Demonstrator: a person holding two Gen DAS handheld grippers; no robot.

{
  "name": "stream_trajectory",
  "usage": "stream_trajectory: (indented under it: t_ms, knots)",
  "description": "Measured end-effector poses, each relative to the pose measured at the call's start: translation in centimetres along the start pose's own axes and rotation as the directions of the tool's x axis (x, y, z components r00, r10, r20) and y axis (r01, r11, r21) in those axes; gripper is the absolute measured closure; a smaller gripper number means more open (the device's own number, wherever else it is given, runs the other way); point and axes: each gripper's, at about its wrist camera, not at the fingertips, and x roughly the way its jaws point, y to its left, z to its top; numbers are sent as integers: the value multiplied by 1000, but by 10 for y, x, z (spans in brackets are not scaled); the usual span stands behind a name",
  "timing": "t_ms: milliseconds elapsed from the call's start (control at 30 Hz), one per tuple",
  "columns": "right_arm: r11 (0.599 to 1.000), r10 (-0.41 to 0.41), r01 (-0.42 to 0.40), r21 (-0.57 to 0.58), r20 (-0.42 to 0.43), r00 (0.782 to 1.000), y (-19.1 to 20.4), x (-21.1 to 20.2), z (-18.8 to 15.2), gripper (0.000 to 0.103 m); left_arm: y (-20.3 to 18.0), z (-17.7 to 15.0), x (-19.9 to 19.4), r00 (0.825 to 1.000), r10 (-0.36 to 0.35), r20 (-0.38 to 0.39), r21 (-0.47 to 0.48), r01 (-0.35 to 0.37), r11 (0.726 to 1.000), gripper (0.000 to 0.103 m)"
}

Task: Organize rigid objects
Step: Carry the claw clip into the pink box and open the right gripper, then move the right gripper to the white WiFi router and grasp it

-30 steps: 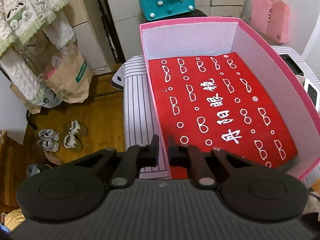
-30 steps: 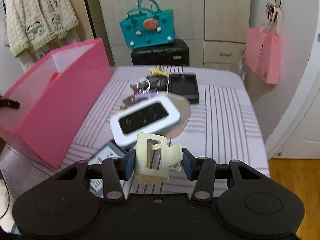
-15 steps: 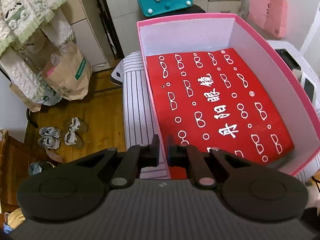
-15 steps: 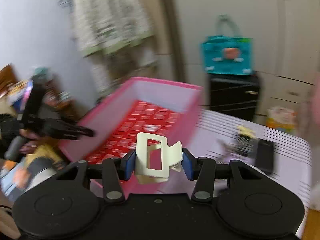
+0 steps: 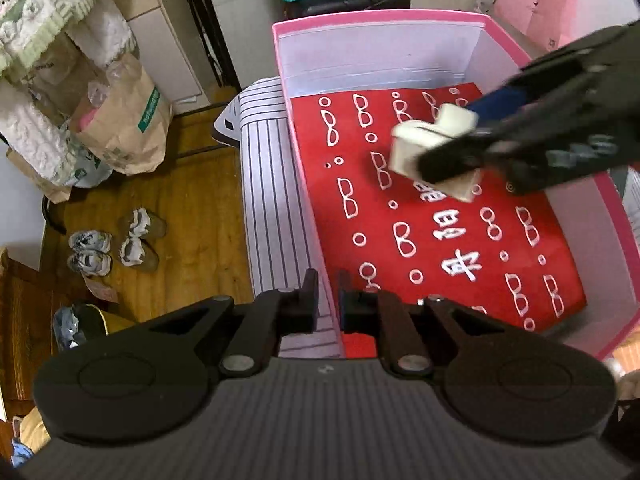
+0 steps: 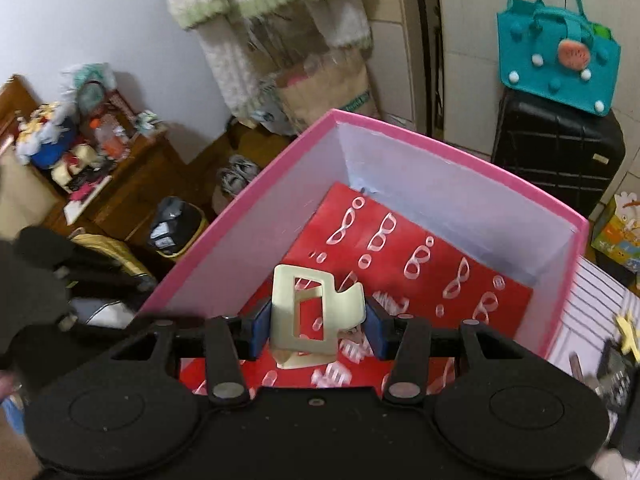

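Nearest to us in the left wrist view, our left gripper has its fingers clamped on the near-left wall of the pink box, just as they were a second ago; the box has barely shifted in that view.

In the right wrist view, our right gripper has its blue-padded fingers clamped on the cream hair claw clip, the same hold as before. What has changed is where it hangs: a second ago the clip was over the striped desk with the clutter of small things beyond it; now it is above the inside of the box, over the red sheet printed with white glasses that lines the bottom. The clip is not touching that sheet.

The left view confirms it: the right gripper, not in that view earlier, now reaches in from the right above the red lining, clip in its fingers.

Beyond the box stand a black suitcase and a teal felt bag on it.
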Motion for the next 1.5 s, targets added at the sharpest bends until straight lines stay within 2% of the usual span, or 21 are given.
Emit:
stream_trajectory:
  t_ms: [167, 333, 567, 733, 767, 833, 1000, 1133, 1367, 1500]
  knots:
    - [1000, 6, -5, 28, -38, 999, -4, 33, 20, 49, 5, 10, 13, 1000, 6, 8, -8, -6, 1000, 95]
    - [1000, 12, -12, 1, -68, 998, -3, 58, 30, 49, 1, 8, 17, 1000, 9, 17, 8, -9, 1000, 96]
    - [998, -10, 4, -60, -100, 995, 1, 71, 29, 50, 0, 3, 9, 1000, -2, 16, -15, 2, 1000, 95]
    - [994, -39, 32, -108, -67, 997, 8, 67, 28, 48, -2, -1, 2, 1000, -1, 17, -30, 1, 1000, 95]
    - [993, -41, 35, -110, -53, 998, 8, 64, 29, 36, -3, -3, 0, 1000, -5, 15, -36, 6, 999, 95]
    - [993, -44, 43, -106, -11, 999, 7, 52, 30, 26, -2, -6, -3, 1000, -18, 9, -39, 18, 999, 95]
    - [996, -1, 7, -92, 71, 997, 3, 5, 25, 26, -6, -7, -7, 1000, -13, 3, -29, 13, 1000, 94]
    - [997, -5, 16, -78, 135, 991, -4, -41, 4, 26, -5, -4, -7, 1000, -8, 12, -34, 9, 999, 94]
    - [998, -55, 58, -8, 212, 976, -35, -95, -69, 25, -3, 1, -5, 999, 2, 42, -41, 0, 999, 93]
    - [991, -135, 136, 12, 253, 958, -51, -120, -110, 25, -6, 3, -6, 997, 17, 77, -26, -15, 1000, 95]
